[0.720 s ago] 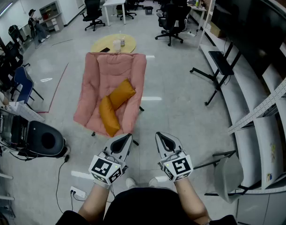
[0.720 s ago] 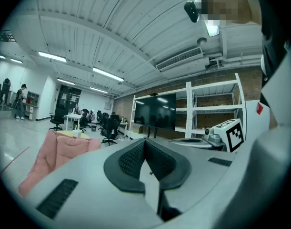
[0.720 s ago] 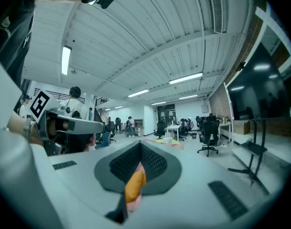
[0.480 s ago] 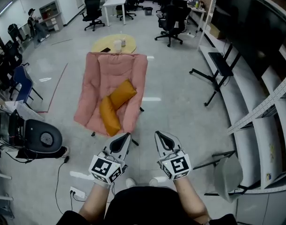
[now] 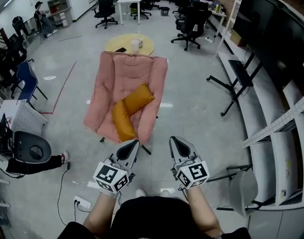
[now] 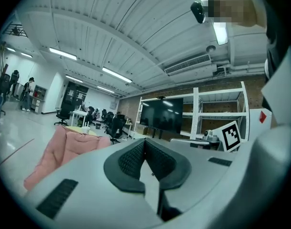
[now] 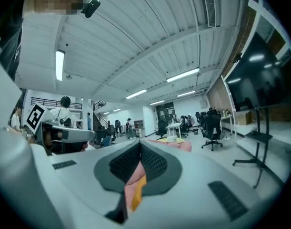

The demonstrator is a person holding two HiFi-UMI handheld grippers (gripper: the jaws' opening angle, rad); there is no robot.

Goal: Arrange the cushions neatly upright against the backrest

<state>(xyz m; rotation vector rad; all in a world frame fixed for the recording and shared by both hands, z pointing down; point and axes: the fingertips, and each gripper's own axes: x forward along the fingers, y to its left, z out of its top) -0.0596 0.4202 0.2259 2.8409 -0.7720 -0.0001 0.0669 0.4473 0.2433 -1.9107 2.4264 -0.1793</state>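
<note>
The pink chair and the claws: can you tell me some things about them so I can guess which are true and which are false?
1. Two orange cushions are on the pink chair. True.
2. The left claw is holding a cushion. False: it is shut on nothing, and it is well away from the chair.
3. A round yellow table stands behind the chair. True.
4. Both cushions stand straight up against the backrest. False: they lie slanted on the seat, and one is down near the front edge.
5. The right claw is wide open. False: it is shut and holds nothing.
</note>
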